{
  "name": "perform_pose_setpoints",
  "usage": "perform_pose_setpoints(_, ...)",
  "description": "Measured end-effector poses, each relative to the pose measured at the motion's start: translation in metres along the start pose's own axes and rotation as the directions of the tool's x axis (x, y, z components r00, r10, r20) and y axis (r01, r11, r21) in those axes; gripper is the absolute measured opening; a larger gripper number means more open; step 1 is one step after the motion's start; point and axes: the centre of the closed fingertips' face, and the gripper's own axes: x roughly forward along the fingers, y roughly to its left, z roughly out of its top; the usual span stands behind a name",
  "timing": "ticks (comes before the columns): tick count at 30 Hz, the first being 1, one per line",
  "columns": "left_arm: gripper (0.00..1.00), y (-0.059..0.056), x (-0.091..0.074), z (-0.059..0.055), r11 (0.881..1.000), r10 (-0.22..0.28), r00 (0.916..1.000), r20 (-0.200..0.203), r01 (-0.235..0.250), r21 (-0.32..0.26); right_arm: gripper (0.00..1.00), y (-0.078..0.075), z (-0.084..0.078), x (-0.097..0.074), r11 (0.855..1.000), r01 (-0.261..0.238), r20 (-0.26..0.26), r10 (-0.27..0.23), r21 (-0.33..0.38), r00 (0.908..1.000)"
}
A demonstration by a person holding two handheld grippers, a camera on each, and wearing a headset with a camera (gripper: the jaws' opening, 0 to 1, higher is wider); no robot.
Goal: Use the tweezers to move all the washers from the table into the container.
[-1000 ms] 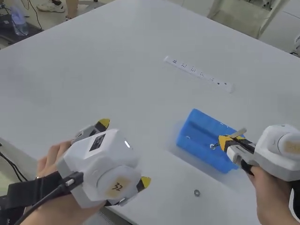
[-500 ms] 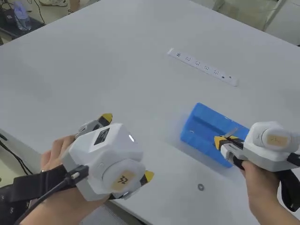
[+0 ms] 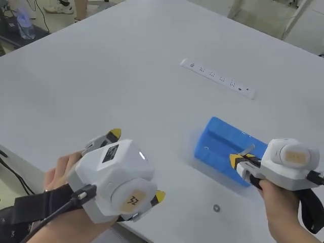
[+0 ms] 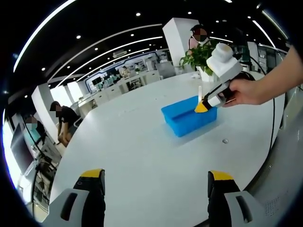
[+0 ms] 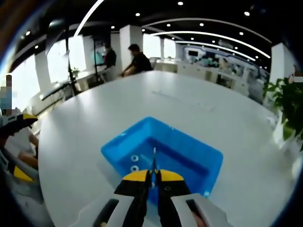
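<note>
One washer (image 3: 216, 208) left on the desk (image 3: 126, 76) at the container's (image 3: 212, 161) 6 o'clock: my right tongs (image 5: 152, 177), clamped on the tweezers (image 5: 154, 158), should come in low, left tongs (image 4: 156, 175) hanging open.

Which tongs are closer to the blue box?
Right. The right tongs, holding tweezers, hover over the blue box; the left tongs are far off, near the table edge.

The head view looked steeply down on the table (image 3: 126, 61) from close above. The left gripper view skimmed low across it toward the blue box (image 4: 188, 121), well off. The right gripper view hung just over that same box, facing in.
</note>
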Motion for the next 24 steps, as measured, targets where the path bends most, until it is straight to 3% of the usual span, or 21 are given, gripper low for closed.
perform_pose_setpoints(2, 0.92, 0.000, 0.000, 0.000, 1.000, 0.002, 1.0000, 0.002, -0.002, 0.001, 0.04, 0.002, 0.000, -0.004, 1.000, 0.001, -0.003, -0.001, 0.003, 1.0000)
perform_pose_setpoints(9, 0.92, -0.001, 0.000, 0.000, 1.000, 0.000, 1.0000, -0.002, 0.000, 0.008, 0.04, 0.008, 0.017, -0.021, 1.000, -0.001, 0.059, 0.001, 0.004, 0.9983)
perform_pose_setpoints(14, 0.92, 0.000, 0.000, -0.001, 1.000, 0.002, 1.0000, -0.002, -0.002, 0.002, 0.04, 0.017, 0.034, -0.048, 0.998, -0.004, 0.114, 0.011, -0.059, 0.9934)
perform_pose_setpoints(18, 0.92, 0.000, 0.000, -0.001, 1.000, 0.002, 1.0000, -0.004, -0.002, 0.011, 0.04, 0.027, 0.044, -0.068, 0.999, -0.022, 0.161, 0.028, -0.036, 0.9865)
perform_pose_setpoints(24, 0.92, 0.003, 0.000, -0.001, 1.000, 0.015, 0.9999, -0.004, -0.015, 0.009, 0.04, 0.043, 0.034, -0.085, 0.999, -0.046, 0.162, 0.048, -0.015, 0.9856)
